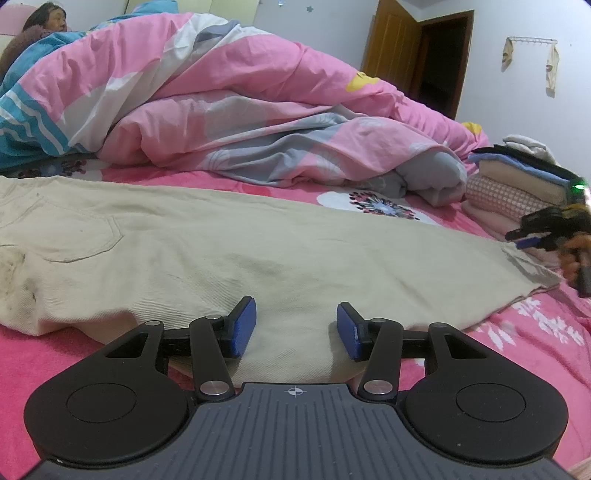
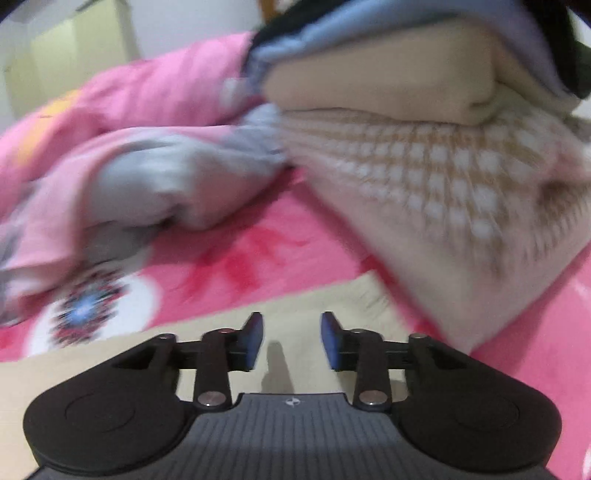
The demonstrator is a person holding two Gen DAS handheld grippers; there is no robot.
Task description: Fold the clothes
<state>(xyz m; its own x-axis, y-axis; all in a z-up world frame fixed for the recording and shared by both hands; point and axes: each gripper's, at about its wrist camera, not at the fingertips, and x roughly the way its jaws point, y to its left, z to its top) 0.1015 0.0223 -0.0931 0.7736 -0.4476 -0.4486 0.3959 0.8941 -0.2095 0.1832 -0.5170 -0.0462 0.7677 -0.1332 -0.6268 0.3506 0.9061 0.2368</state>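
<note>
A pair of beige trousers [image 1: 221, 251] lies flat across the pink bed sheet [image 1: 535, 332], waist and back pocket at the left, leg ends at the right. My left gripper [image 1: 295, 328] is open and empty, low over the near edge of the trousers. My right gripper [image 2: 291, 339] is open and empty above the leg end of the trousers [image 2: 314, 306]. It also shows in the left wrist view [image 1: 517, 236], at the far right by the leg hem. The right wrist view is blurred.
A rumpled pink and grey quilt [image 1: 240, 110] fills the back of the bed. A stack of folded clothes [image 1: 517, 177] sits at the right, close in front of the right gripper [image 2: 424, 166]. A person [image 1: 48, 18] lies at the far left. A door [image 1: 443, 55] stands behind.
</note>
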